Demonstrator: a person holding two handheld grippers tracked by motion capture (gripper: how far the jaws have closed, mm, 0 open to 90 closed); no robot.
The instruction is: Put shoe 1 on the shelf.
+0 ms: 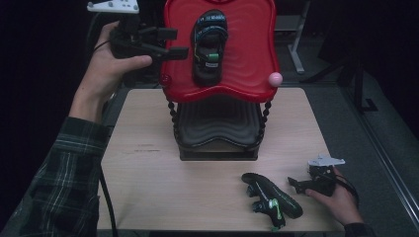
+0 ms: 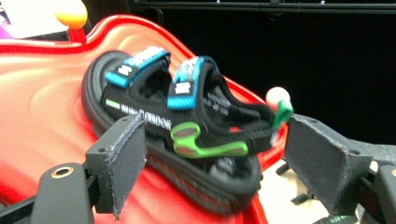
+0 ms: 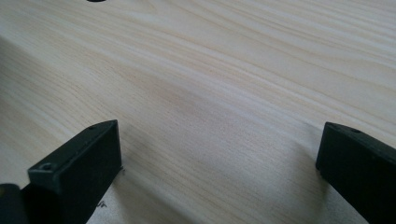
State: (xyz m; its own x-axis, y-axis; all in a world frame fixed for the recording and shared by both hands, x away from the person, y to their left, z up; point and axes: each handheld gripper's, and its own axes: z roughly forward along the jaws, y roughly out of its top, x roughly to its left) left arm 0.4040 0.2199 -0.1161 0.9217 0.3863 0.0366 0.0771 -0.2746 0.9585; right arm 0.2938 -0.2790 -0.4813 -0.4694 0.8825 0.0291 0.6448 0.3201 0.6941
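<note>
A black sandal (image 1: 209,47) with blue straps and a green tab lies on the red top tray (image 1: 247,84) of a two-tier stand. My left gripper (image 1: 177,43) hovers at the tray's left edge, pointing at the sandal, jaws open and not touching it. In the left gripper view the sandal (image 2: 187,135) rests on the red tray (image 2: 42,107) just beyond my left gripper (image 2: 212,140), whose pads stand wide apart. A second matching sandal (image 1: 272,195) lies on the table near the front right. My right gripper (image 1: 292,183) rests beside it, open (image 3: 219,140) over bare wood.
The stand has a black lower tray (image 1: 217,126) under the red one, joined by beaded posts. A pink ball (image 1: 274,78) and a red ball (image 1: 165,79) cap the front corners. The light wooden table (image 1: 148,173) has free room at the left and front.
</note>
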